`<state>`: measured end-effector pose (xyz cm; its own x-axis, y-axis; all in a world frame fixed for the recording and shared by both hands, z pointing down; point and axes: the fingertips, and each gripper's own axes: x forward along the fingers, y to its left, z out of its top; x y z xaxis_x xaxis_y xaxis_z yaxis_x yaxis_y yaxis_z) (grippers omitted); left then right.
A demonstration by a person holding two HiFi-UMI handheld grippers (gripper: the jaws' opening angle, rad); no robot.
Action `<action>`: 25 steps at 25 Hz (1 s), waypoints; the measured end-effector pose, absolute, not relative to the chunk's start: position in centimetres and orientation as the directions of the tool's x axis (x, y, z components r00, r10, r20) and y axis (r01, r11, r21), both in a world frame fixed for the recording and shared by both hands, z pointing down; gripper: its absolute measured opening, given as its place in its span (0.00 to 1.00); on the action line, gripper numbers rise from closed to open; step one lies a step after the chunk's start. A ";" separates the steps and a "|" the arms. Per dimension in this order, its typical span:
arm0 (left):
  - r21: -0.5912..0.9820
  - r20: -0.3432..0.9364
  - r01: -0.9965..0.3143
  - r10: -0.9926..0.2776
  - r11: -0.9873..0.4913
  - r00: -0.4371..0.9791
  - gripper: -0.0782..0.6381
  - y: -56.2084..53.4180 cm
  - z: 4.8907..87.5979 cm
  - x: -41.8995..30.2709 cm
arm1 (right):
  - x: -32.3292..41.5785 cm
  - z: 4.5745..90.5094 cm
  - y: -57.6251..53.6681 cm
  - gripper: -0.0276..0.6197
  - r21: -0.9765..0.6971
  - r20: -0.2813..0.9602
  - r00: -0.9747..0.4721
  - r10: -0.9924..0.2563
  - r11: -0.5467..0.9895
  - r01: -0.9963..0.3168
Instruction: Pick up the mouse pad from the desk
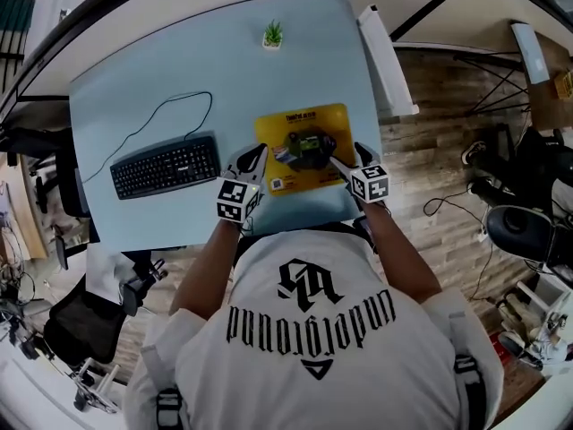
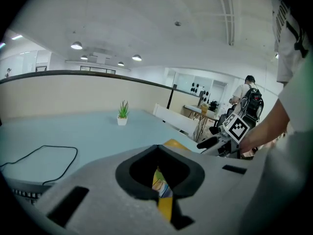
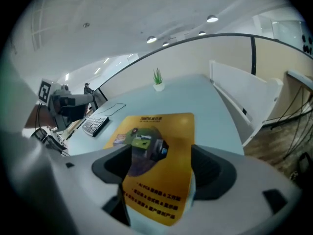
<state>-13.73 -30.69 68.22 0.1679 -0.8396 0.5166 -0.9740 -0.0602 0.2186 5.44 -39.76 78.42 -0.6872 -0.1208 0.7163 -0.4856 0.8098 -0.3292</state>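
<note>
At the near edge of the desk (image 1: 134, 97) the mouse pad (image 1: 300, 150) lay flat, just ahead of both tools. The right gripper (image 1: 345, 161) was nearer, jaws wide and empty above the pad's near right corner; the left gripper (image 1: 251, 158), jaws together on nothing, stood beside its left edge

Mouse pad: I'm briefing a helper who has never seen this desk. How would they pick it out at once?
On the pale blue desk, look to the right of the black keyboard, near the front edge. The mouse pad lies flat there, the only bright yellow thing on the desk, a rounded rectangle with a dark picture in its middle.
</note>
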 end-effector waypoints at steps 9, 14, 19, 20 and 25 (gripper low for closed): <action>0.233 0.522 -0.971 -0.835 -0.056 0.173 0.12 -30.6 69.1 -13.5 | 5.1 81.9 -40.5 0.66 -0.275 0.774 -0.619 -0.129 0.812 -0.514; 0.233 0.527 -0.971 -0.833 -0.046 0.166 0.12 -30.2 69.1 -14.0 | 4.8 82.7 -40.5 0.69 -0.233 0.799 -0.584 -0.141 0.823 -0.518; 0.237 0.525 -0.970 -0.834 -0.051 0.172 0.12 -30.0 69.3 -13.9 | 4.3 83.3 -40.0 0.76 -0.177 0.819 -0.547 -0.173 0.830 -0.528; 0.237 0.523 -0.970 -0.834 -0.056 0.176 0.12 -30.0 69.3 -13.8 | 4.2 83.4 -39.9 0.77 -0.165 0.823 -0.538 -0.180 0.831 -0.531; 0.230 0.516 -0.971 -0.838 -0.063 0.177 0.12 -30.1 68.9 -14.0 | 4.1 83.7 -39.8 0.77 -0.095 0.839 -0.498 -0.217 0.844 -0.528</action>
<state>-14.03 -30.12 68.88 0.1768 -0.8380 0.5162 -0.9710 -0.0630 0.2305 4.06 -39.77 83.74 -0.4982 -0.2173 0.8394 -0.5280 0.8439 -0.0949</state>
